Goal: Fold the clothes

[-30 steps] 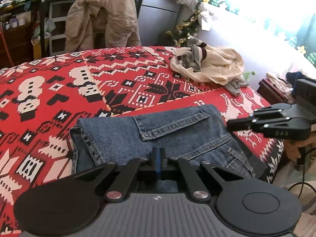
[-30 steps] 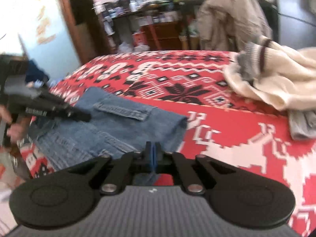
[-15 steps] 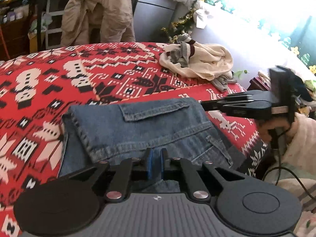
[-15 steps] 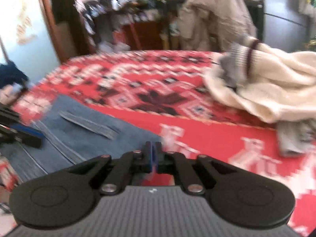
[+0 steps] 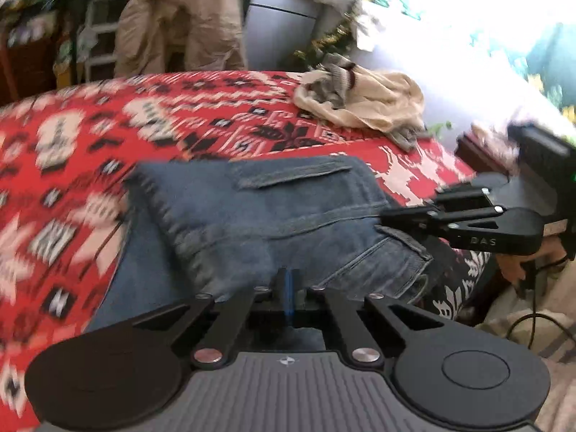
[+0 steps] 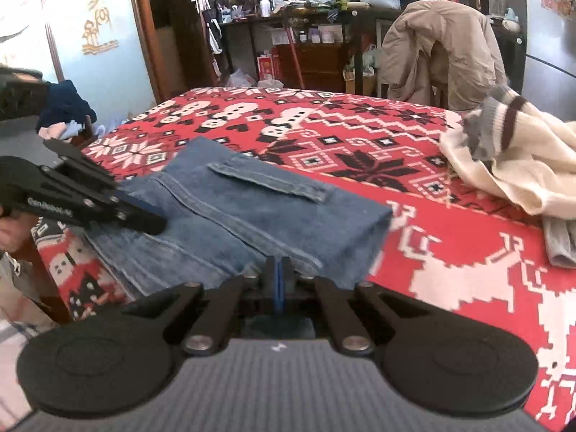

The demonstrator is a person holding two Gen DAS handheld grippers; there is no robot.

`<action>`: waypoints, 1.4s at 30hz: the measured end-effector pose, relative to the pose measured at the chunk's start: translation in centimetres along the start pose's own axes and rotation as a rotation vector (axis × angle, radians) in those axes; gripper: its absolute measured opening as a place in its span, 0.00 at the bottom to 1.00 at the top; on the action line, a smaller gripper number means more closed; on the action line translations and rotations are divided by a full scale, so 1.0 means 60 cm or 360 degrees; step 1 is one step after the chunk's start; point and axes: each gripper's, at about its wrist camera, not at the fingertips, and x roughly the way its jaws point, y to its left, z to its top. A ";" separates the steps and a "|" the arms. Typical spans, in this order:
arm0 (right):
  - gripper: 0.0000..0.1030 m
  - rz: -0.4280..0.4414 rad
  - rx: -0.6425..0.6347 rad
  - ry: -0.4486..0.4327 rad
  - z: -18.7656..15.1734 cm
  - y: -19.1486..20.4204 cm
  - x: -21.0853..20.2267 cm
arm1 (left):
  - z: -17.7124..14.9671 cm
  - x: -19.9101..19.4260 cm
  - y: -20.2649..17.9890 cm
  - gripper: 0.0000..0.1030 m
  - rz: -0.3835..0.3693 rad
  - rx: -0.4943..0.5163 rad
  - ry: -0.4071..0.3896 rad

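Folded blue jeans (image 5: 288, 208) lie near the front edge of a red patterned bedspread (image 5: 180, 118), pocket flap up. My left gripper (image 5: 287, 277) is shut, its blue pads together over the jeans' near edge, with no cloth visibly pinched. From the right wrist view the same gripper (image 6: 156, 221) rests its tip on the left part of the jeans (image 6: 252, 208). My right gripper (image 6: 278, 270) is also shut, low over the jeans' near right corner. In the left wrist view the right gripper (image 5: 383, 220) touches the jeans' right side by the waistband.
A crumpled cream sweater (image 5: 367, 104) with a grey striped cuff lies at the bed's far right (image 6: 522, 165). A beige jacket (image 6: 442, 46) hangs over a chair behind the bed. Shelves and clutter stand further back. A hand (image 5: 514, 270) holds the right gripper off the bed's edge.
The right gripper swung toward the sweater side, then came back over the jeans' near corner. The left gripper shifted slightly along the jeans. The jeans stayed folded in place.
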 end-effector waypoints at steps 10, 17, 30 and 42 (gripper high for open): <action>0.01 0.0018 0.0097 -0.0023 0.005 0.001 -0.056 | 0.014 -0.033 -0.033 0.05 0.0054 0.0058 -0.0056; 0.02 0.0158 -0.0005 -0.0079 0.069 0.081 0.005 | 0.037 0.001 -0.033 0.05 0.0121 0.0065 -0.0088; 0.00 0.0101 0.0069 0.0025 0.017 0.040 0.032 | -0.025 -0.026 0.030 0.03 0.0007 -0.0183 -0.0078; 0.04 0.0082 0.0069 -0.0034 0.015 0.065 -0.047 | -0.013 -0.057 -0.035 0.06 0.0098 0.0013 -0.0185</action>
